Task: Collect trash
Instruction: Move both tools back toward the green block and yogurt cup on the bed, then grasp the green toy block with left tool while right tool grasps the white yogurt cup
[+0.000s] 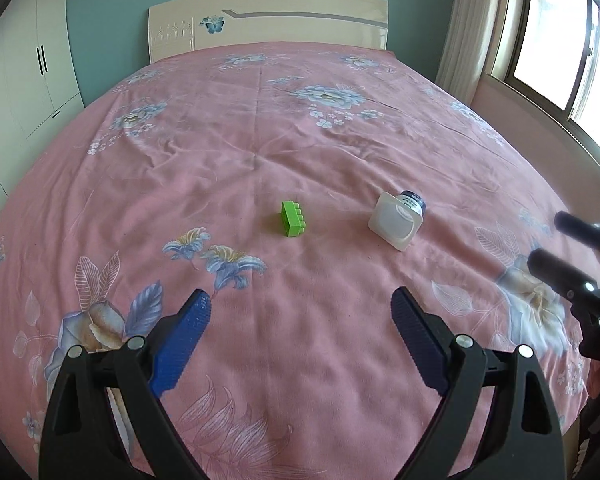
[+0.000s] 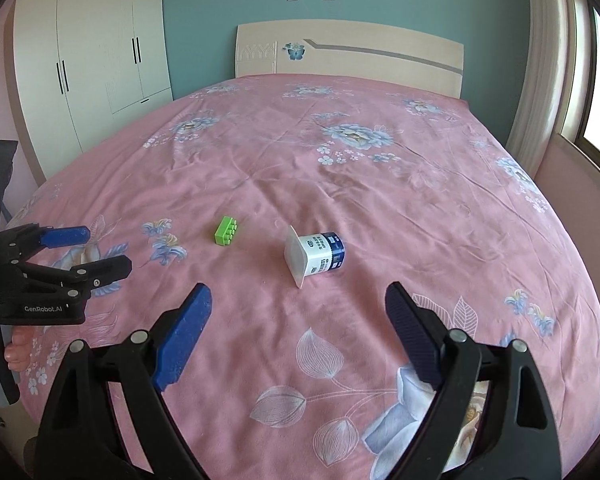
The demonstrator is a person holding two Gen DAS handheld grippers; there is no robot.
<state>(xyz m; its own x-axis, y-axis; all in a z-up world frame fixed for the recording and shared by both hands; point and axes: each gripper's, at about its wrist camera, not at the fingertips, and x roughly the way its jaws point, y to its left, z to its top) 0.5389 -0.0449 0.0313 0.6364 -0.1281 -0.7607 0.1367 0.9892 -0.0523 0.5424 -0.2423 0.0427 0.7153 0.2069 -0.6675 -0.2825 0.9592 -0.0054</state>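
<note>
**Two bits on my bed**

Before me, the bed (image 1: 260, 128) under its pink floral sheet. A green toy brick (image 1: 293, 219) lies mid-sheet; near it, apart, a white yogurt cup (image 2: 315, 254) tipped on its side.

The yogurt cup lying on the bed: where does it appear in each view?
Left wrist: yogurt cup right of centre, its open mouth facing the camera.
Right wrist: yogurt cup near centre, lying side-on.
Shared landmark: green toy brick, just left of the cup in both.
</note>
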